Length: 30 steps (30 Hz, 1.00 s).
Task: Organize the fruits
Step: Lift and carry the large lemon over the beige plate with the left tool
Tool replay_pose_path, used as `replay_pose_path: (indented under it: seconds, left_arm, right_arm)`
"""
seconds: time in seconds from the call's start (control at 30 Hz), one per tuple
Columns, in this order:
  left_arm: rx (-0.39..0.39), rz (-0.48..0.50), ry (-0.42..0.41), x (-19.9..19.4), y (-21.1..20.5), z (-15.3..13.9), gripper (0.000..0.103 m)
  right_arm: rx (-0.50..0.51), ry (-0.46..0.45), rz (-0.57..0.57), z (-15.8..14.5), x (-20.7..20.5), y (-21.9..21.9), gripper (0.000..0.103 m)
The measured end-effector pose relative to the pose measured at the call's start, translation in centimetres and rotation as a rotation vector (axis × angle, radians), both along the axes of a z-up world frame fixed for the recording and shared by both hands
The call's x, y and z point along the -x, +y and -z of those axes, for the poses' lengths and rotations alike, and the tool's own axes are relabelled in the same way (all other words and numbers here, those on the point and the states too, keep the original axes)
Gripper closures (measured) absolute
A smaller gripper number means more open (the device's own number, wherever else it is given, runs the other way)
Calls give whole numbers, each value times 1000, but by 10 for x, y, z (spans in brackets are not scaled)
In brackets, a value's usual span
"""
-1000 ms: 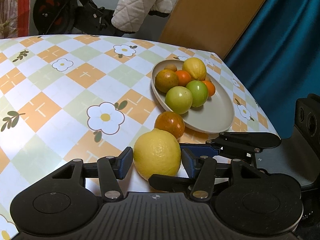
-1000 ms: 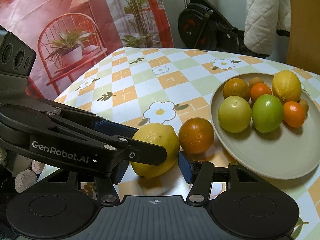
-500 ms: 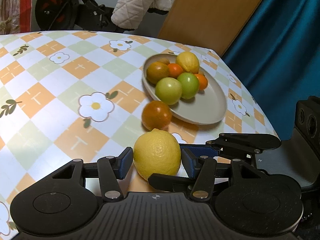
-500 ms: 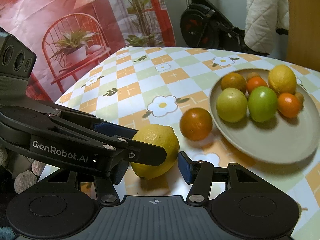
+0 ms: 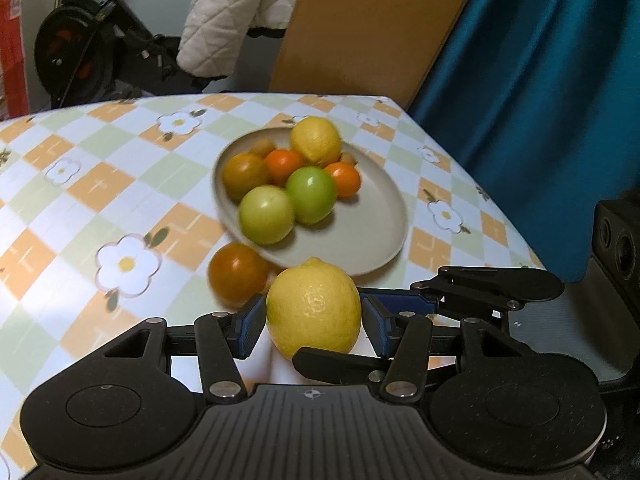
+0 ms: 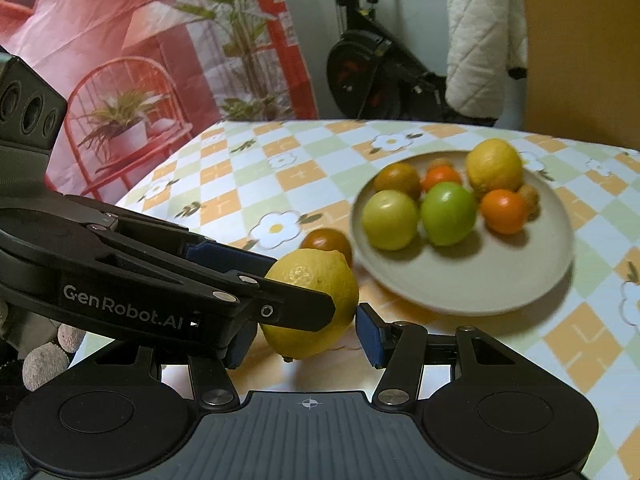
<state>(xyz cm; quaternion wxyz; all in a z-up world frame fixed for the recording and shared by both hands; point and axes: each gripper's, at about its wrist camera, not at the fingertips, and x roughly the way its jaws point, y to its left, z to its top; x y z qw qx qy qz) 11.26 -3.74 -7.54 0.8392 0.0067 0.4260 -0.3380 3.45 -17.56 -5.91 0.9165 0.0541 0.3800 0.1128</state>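
A yellow lemon sits between the blue pads of my left gripper, which is shut on it and holds it above the table, just short of the plate. My right gripper also closes around the same lemon; its pads stand right beside it. A beige plate holds several fruits: a lemon, two green ones, oranges. A dark orange fruit lies on the tablecloth against the plate's near rim; it also shows in the right wrist view.
The table has a checked flower-print cloth. An exercise bike and a white quilted cloth stand behind it. A teal curtain hangs on the right, past the table edge.
Both grippers have risen with the lemon and moved toward the plate. The table, plate and dark orange fruit now look lower and farther below.
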Motion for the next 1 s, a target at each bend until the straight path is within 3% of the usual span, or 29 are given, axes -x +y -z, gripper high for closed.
replay_pose_path:
  seconds: [0.4,1.0]
  left_arm:
    - [0,62,-39,-17,-49,-11,48]
    - [-47,109,-40,-59,-108,1,47]
  right_arm:
    - [-5,-63,93,-13,0,-46,53]
    - [10,-63,196,3,-35,-104,52]
